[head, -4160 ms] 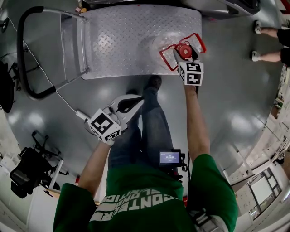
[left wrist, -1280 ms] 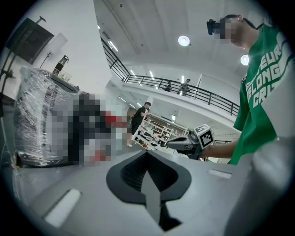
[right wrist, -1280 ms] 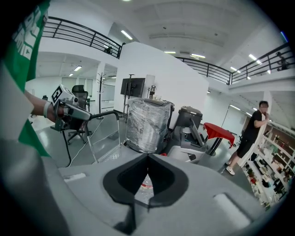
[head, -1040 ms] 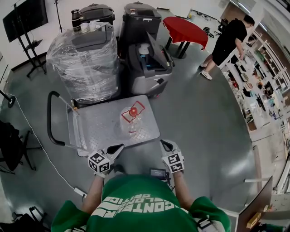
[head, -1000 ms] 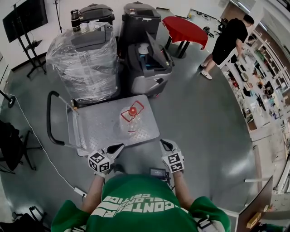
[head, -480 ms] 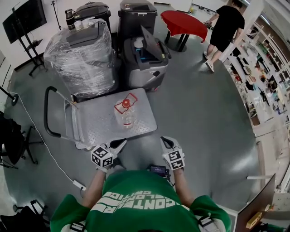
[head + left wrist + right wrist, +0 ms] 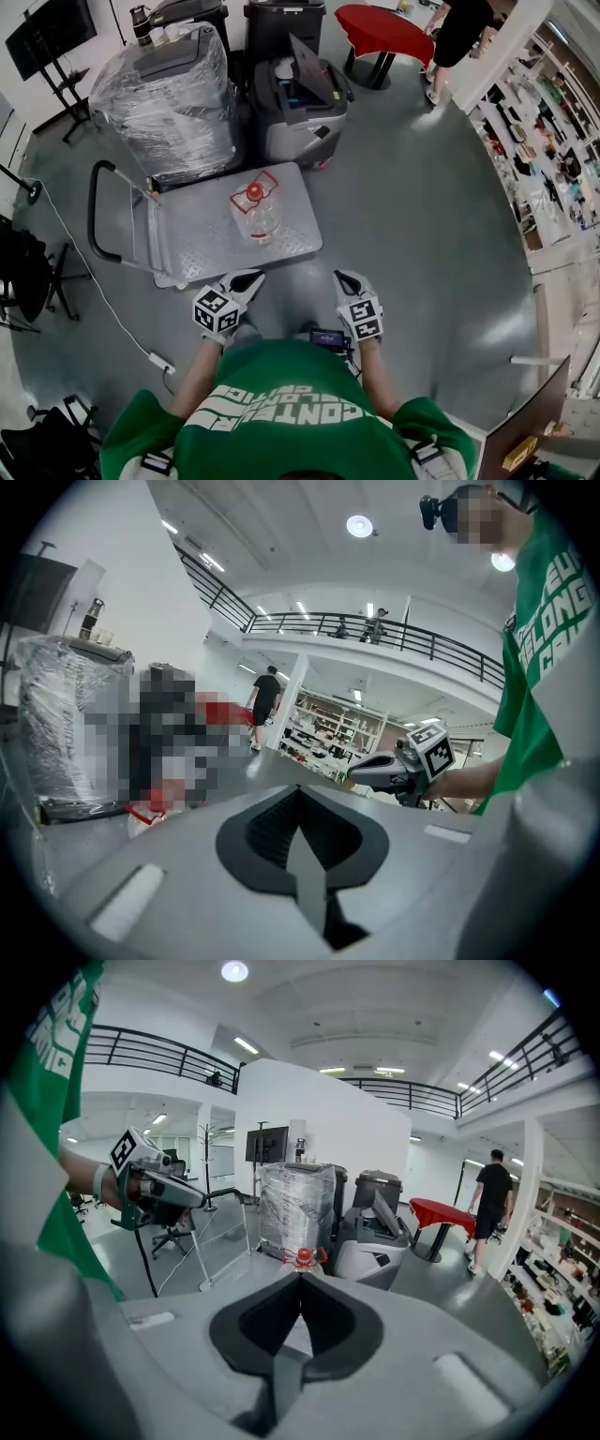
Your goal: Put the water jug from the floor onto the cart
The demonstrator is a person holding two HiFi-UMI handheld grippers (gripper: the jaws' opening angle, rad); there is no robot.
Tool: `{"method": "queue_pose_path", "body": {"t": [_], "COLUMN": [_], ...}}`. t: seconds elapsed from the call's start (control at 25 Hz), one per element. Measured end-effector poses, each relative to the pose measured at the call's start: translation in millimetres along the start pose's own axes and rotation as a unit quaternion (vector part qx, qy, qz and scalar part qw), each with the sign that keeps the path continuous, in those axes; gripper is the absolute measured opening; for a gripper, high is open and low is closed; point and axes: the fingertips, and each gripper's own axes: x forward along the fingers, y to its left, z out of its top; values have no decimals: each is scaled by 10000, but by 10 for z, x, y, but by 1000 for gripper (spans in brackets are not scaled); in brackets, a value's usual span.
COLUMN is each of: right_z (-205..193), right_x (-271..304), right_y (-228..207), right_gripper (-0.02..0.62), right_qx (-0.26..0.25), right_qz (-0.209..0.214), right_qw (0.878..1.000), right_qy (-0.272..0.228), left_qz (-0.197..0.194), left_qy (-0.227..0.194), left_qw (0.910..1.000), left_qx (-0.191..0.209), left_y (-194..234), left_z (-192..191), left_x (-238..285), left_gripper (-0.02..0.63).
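The clear water jug point(image 7: 255, 214) with its red cap and red handle stands upright on the cart's metal deck point(image 7: 206, 246). Both grippers are held in front of my body, short of the cart's near edge and apart from the jug. My left gripper point(image 7: 247, 278) is shut and empty; in its own view the left gripper point(image 7: 300, 791) shows its jaws meeting, with the jug point(image 7: 142, 818) low at the left. My right gripper point(image 7: 344, 279) is shut and empty too. In the right gripper view the right gripper point(image 7: 300, 1279) points at the jug point(image 7: 303, 1259), straight ahead.
The cart's black push handle point(image 7: 92, 214) rises at its left end. Behind the cart stand a plastic-wrapped unit point(image 7: 169, 94) and grey machines point(image 7: 302, 94). A red table point(image 7: 384, 28) and a person point(image 7: 459, 28) are farther back. A white cable point(image 7: 103, 300) crosses the floor at left.
Since four seconds ago my right gripper has come off the jug's red handle. Over the last second both grippers have drawn back from the cart; the jug has stayed on the deck.
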Motion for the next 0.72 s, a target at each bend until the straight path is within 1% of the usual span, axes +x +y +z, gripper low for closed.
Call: {"method": "queue_pose_path", "body": {"t": [0.24, 0.4, 0.52, 0.72], "right_z": [-61, -68, -27, -11], "right_x": [-73, -69, -52, -57], "right_y": [-61, -88, -127, -98], "right_gripper": [-8, -8, -8, -8], "right_qx": [-13, -52, -83, -97], "right_qz": [45, 40, 38, 71], "right_qw": [10000, 10000, 10000, 9999], "right_qy": [-2, 31, -1, -10], "left_qz": [231, 446, 608, 959], "left_qy": [30, 198, 234, 426], "left_qw": [9997, 9988, 9978, 9944], "left_qx": [46, 81, 96, 92], "left_y": [-60, -45, 1, 84], "left_z": [6, -81, -79, -149], "left_x": [37, 4, -31, -135], "left_gripper": [6, 7, 6, 6]}}
